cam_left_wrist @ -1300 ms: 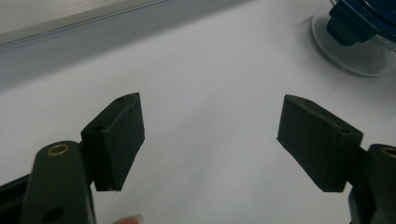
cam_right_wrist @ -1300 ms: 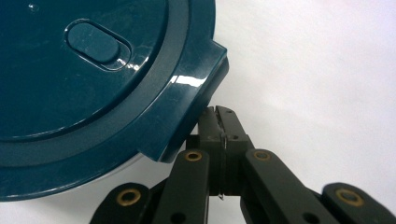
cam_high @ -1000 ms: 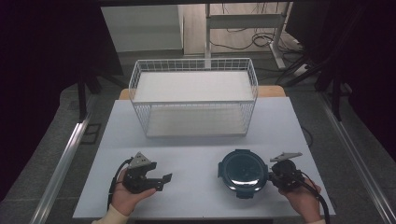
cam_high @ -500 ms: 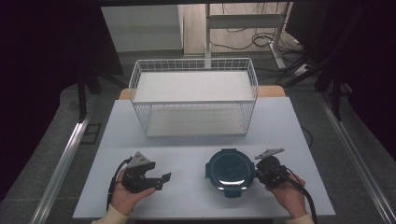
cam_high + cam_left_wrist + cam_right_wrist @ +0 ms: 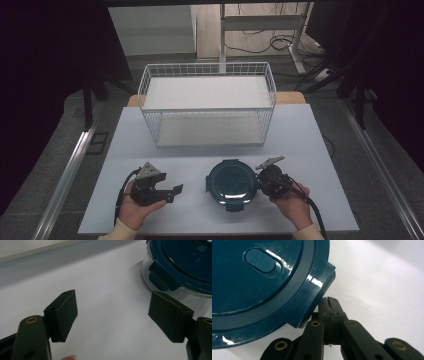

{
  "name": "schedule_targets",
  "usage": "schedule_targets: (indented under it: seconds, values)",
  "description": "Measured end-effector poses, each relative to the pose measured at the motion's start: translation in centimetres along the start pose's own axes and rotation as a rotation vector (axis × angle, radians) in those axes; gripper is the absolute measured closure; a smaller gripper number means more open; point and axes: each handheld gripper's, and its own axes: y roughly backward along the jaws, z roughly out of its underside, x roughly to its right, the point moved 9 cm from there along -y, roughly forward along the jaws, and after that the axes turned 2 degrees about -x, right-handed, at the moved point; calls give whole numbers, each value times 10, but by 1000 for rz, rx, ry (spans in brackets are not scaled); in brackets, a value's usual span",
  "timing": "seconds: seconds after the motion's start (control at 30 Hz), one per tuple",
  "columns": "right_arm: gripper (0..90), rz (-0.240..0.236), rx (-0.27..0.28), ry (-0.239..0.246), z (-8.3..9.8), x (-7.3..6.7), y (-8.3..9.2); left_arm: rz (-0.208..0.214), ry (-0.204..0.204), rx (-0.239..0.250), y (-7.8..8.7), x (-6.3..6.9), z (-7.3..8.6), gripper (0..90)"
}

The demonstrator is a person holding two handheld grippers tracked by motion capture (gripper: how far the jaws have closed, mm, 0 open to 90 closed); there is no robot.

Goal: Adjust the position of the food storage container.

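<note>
A round clear container with a dark blue clip-on lid (image 5: 231,181) stands on the white table (image 5: 300,140) near its front edge. My right gripper (image 5: 261,181) is shut, and its tips rest against the container's right side. In the right gripper view the closed jaws (image 5: 329,301) sit just under a lid corner tab (image 5: 322,272), with nothing between them. My left gripper (image 5: 175,192) is held in a hand at the front left, open and pointing right. In the left gripper view its pads (image 5: 63,315) stand wide apart over bare table, and the container (image 5: 185,262) lies ahead.
A white wire basket (image 5: 145,95) stands at the back middle of the table, a hand's length beyond the container. A metal rail (image 5: 65,175) runs along the floor on the left. A desk frame and cables (image 5: 280,40) lie behind the table.
The right gripper and the container have slid to the left across the table, toward the left gripper. The left hand has stayed where it was.
</note>
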Motion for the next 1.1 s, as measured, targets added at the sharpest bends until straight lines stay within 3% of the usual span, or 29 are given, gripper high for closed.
schedule_targets:
  seconds: [0.3,0.53,0.63,0.67,0.7,0.73,0.77,0.83,0.9,0.97,1.0,1.03,1.1]
  values:
    - [897,-18,-1,31,-9,-16,-4,-2,1,4,1,0,-1,229]
    - [897,-21,4,51,-12,-20,-6,-1,0,4,1,-1,-1,230]
    - [897,-88,26,51,-10,-19,-3,3,7,6,2,-1,0,229]
    - [897,-116,50,41,-11,-16,0,2,10,8,2,-2,0,230]
    - [897,-116,50,41,-11,-16,0,2,10,8,2,-2,0,230]
    - [896,-133,103,-17,-11,-2,8,2,9,10,3,-2,-1,229]
    - [896,-133,103,-17,-11,-2,8,3,9,14,4,-2,-1,229]
    - [895,-153,176,-76,-9,11,21,1,9,22,6,-2,-3,230]
    - [883,-154,202,-89,-8,14,25,1,11,27,7,-2,-4,229]
    - [725,-159,242,-112,-6,18,30,1,10,26,8,-2,-4,229]
    - [525,-171,273,-111,-3,19,33,1,10,26,8,-2,-4,229]
    - [525,-171,273,-111,-3,19,33,2,9,27,8,-2,-4,229]
    - [396,-209,293,-119,-3,18,34,3,10,29,9,-2,-5,229]
